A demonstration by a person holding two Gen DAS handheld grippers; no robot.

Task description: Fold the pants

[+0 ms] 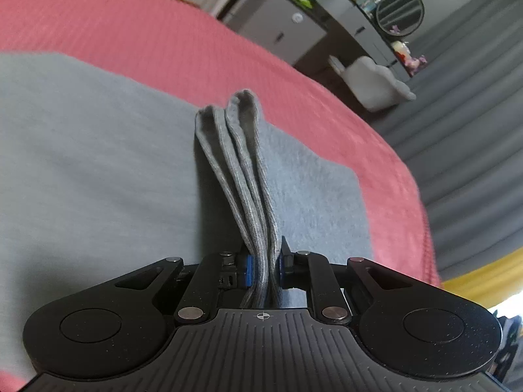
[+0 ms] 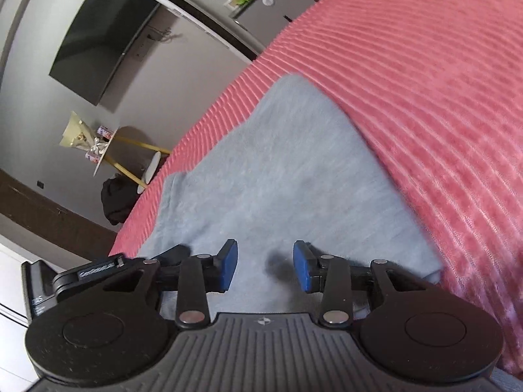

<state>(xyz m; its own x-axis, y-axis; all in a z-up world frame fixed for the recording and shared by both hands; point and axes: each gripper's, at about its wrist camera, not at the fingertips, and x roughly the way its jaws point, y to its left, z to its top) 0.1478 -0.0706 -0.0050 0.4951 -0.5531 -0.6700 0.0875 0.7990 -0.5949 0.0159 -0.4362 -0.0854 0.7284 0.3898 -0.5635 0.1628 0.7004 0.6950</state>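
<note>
Left claw pinching one pants (four layers), right claw agape

Bed under a pink ribbed blanket, filling the upper left of the left wrist view and the right side of the right wrist view. Gray pants directly on the blanket, flat across the left and centre of the left wrist view, with a bunched stack of folded edges standing up at centre frame. Same pants spread flat through the middle of the right wrist view, close to the bed's left edge.
</note>
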